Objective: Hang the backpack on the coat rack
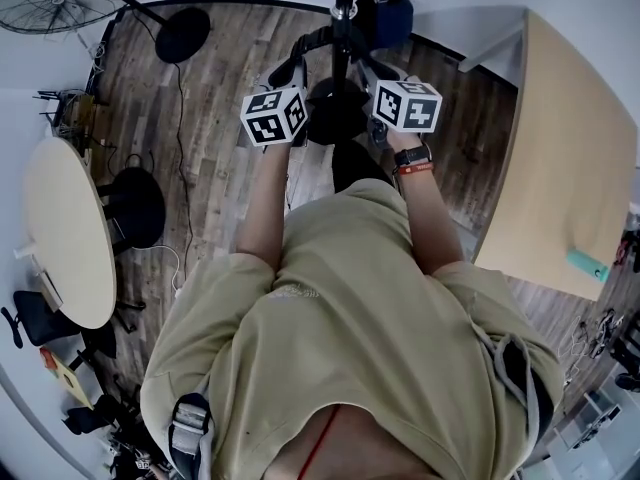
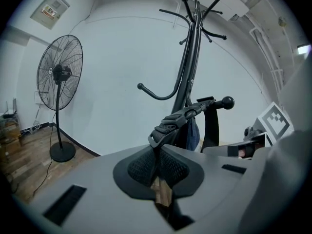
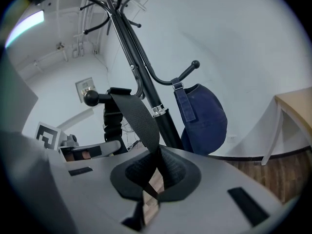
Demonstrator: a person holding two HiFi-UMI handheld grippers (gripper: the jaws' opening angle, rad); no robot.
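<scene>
My left fingers (image 2: 139,168) are pinching shut on the backpack strap (image 2: 173,123) | right fingers (image 3: 130,175) clamping it too | strap draping over coat rack hook (image 2: 226,102) | blue bag (image 3: 202,116) hanging beside

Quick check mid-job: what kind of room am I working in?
Likely an office or lab room: wood-plank floor, pale round wooden table, black pedestal fan and black metal coat rack.
</scene>
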